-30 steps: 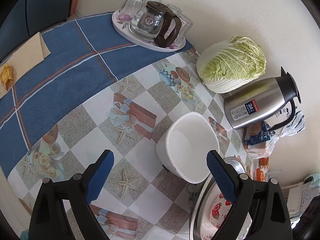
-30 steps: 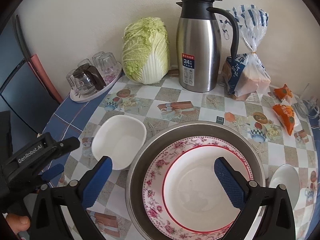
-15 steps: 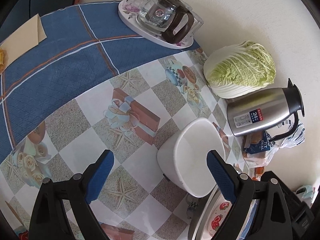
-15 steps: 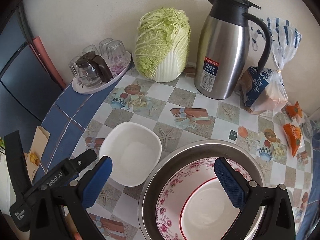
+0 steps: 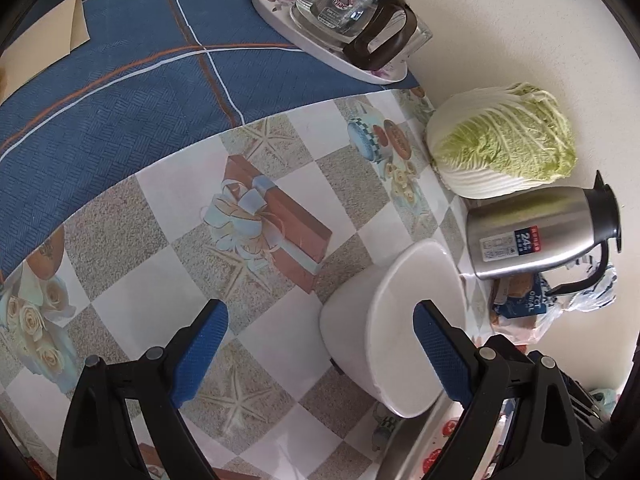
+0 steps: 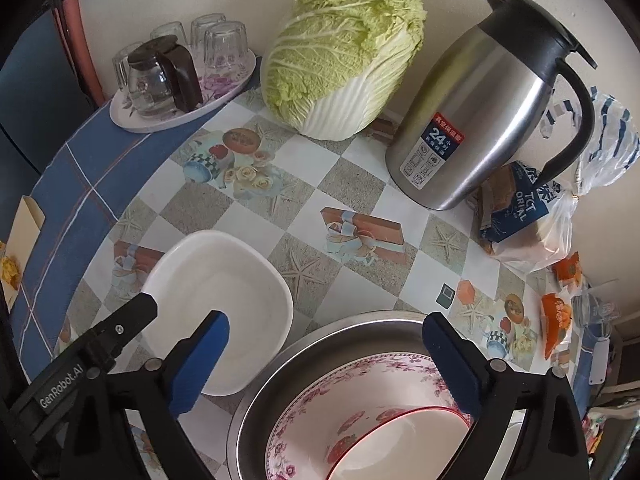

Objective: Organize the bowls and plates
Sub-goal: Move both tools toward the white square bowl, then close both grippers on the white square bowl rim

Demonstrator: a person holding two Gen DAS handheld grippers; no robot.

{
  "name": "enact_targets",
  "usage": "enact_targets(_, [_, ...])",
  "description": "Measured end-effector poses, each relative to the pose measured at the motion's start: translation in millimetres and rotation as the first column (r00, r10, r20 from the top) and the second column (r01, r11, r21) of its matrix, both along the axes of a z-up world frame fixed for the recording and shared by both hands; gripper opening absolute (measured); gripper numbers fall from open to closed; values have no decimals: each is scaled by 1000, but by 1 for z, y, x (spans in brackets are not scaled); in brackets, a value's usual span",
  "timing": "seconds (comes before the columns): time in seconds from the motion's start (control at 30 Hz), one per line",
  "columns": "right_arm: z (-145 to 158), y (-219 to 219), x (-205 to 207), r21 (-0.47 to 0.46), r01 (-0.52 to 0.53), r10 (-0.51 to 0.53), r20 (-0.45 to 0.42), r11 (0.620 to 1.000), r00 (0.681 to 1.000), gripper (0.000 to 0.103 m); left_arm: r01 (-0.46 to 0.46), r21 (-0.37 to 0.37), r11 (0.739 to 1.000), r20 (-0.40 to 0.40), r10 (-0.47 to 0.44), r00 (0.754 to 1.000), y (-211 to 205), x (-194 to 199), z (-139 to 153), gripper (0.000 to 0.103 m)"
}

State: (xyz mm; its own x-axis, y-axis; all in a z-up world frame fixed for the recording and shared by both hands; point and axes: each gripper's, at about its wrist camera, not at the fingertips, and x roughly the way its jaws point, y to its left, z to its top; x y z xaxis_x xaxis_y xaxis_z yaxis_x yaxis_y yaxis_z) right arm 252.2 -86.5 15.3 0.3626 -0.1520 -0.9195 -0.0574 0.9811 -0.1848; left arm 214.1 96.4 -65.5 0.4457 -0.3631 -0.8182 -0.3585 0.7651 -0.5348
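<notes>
A white square bowl (image 5: 400, 320) (image 6: 216, 292) stands on the checked tablecloth. My left gripper (image 5: 320, 344) is open low over it, its right finger above the bowl's hollow and its left finger outside the bowl's wall. Right of the white bowl sits a steel basin (image 6: 340, 322) holding a floral plate (image 6: 320, 396) with a red-rimmed bowl (image 6: 400, 440) in it. Above the basin's far rim hangs my right gripper (image 6: 324, 360), jaws wide and closing, pads pressing on nothing. The left gripper's black body (image 6: 100, 352) shows at the white bowl's near edge.
Along the wall stand a cabbage (image 6: 344, 52), a steel thermos jug (image 6: 480, 112) and a bagged loaf (image 6: 520, 216). A tray with a glass pot and upturned glasses (image 6: 160, 80) sits at the back left on blue cloth (image 6: 60, 184). Orange snack packets (image 6: 556, 320) lie at the right.
My left gripper has sunk closer to the white bowl. My right gripper has shifted left and rolled, so the basin now sits lower right and the white bowl lies under its left finger.
</notes>
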Motion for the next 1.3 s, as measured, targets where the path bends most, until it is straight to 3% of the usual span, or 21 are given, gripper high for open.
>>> enact_targets(0.2, [-18,1,9,-22,8,-8,-36,1000,999,82,41,-1,999,6,-41,999,-7,6,-4,90])
enact_targets(0.37, [-28,3,13,-33,11,-12,-57,999,998,73,80,-20,997,-6,-80,997,-17,10,-10,64])
enact_targets(0.53, [-36,7,16,-33,-5,2,-70,999,998,67,96,-18,995,-14,-96,995,-22,12,-15,47])
enact_targets(0.7, [-42,9,18,-6,1,-1,-81,1000,997,60,79,-45,996,-29,-80,996,-23,15,-24,44])
enact_targets(0.97, [-51,12,21,-8,7,-7,-95,1000,995,58,93,-34,995,-13,-93,996,-29,21,-25,30])
enact_targets(1.3, [-56,14,23,-8,9,-10,-104,1000,994,58,79,-31,996,6,-79,997,-27,23,-25,25])
